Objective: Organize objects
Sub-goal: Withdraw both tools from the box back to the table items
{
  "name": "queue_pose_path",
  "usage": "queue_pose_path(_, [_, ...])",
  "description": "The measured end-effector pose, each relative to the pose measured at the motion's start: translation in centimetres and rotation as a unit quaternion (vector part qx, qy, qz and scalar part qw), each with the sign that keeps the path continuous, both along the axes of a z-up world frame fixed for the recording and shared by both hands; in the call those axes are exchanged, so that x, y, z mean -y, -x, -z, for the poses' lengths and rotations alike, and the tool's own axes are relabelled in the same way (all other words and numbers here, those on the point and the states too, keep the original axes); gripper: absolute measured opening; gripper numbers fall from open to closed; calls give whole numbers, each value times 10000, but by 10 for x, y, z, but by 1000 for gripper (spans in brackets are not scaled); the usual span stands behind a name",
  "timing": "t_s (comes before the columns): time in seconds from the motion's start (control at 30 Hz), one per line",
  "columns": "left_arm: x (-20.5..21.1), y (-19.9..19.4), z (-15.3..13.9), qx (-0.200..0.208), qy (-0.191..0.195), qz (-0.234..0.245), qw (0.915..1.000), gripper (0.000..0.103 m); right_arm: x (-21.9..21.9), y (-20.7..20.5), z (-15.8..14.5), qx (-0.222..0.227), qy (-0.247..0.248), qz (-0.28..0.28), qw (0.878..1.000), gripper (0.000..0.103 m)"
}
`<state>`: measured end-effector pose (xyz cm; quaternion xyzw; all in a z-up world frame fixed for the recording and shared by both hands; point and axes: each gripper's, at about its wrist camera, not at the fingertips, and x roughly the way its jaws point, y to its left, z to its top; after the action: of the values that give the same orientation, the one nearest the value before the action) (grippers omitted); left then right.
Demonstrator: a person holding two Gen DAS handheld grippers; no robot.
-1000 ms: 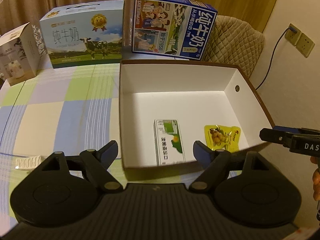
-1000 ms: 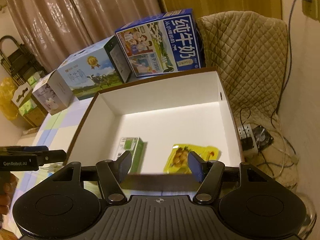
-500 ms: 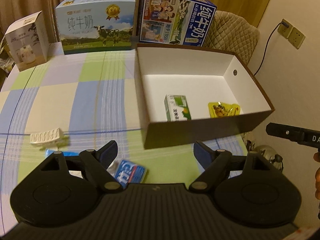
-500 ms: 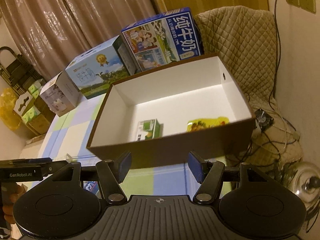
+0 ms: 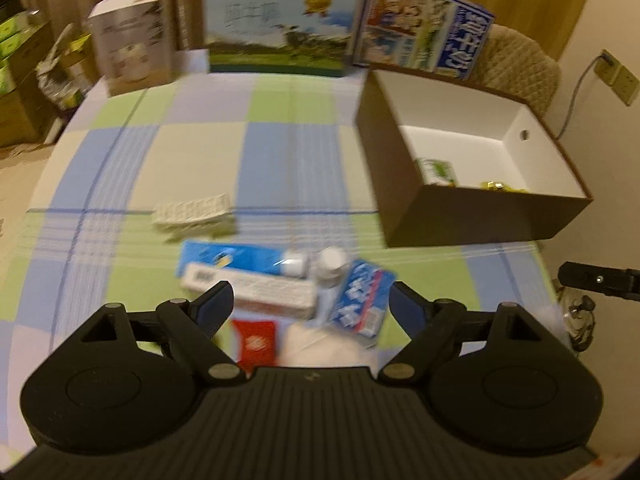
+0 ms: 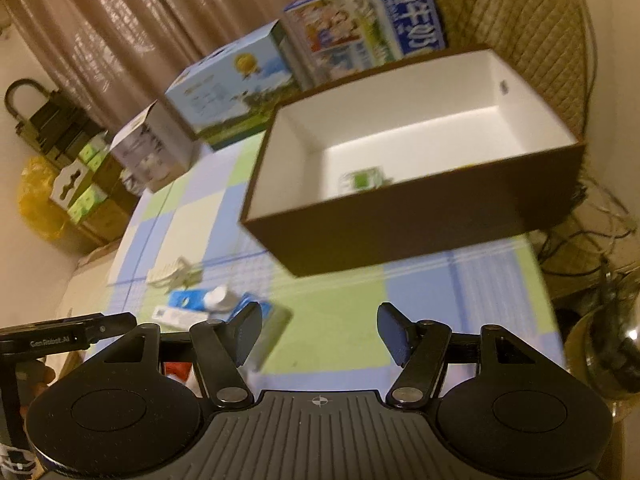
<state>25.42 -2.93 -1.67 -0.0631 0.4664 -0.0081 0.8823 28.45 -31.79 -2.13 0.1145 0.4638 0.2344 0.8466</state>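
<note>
A brown box with white inside (image 5: 480,216) (image 6: 400,232) stands at the table's right; a green-white carton (image 5: 438,170) (image 6: 362,180) and a yellow packet (image 5: 500,187) lie in it. My left gripper (image 5: 310,306) is open and empty above a pile: a blue-white pack (image 5: 362,298), a white bottle (image 5: 330,272), a long white box (image 5: 256,286), a blue box (image 5: 232,258), a red packet (image 5: 256,340). A white blister strip (image 5: 192,210) lies further left. My right gripper (image 6: 318,332) is open and empty over the table before the box.
Three large cartons stand along the table's back: a white one (image 5: 130,40), a light-blue milk carton (image 5: 278,20), a dark-blue milk carton (image 5: 424,28). A quilted chair (image 6: 516,20) stands behind the box. Cables and a pot (image 6: 608,344) lie on the floor at right.
Both grippers have drawn back from the box and the left has swung left, bringing the pile of small items into view. Both stay open and empty.
</note>
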Motion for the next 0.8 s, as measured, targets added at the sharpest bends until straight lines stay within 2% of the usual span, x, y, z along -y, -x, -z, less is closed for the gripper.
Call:
queue_pose_path(0.43, [-66, 40, 23, -268, -100, -482, 9984, 82, -63, 15, 33, -372, 258, -375, 9983, 61])
queue_pose_path(0.8, [-85, 40, 46, -378, -133, -492, 9980, 81, -96, 19, 56, -600, 423, -450, 9963, 61])
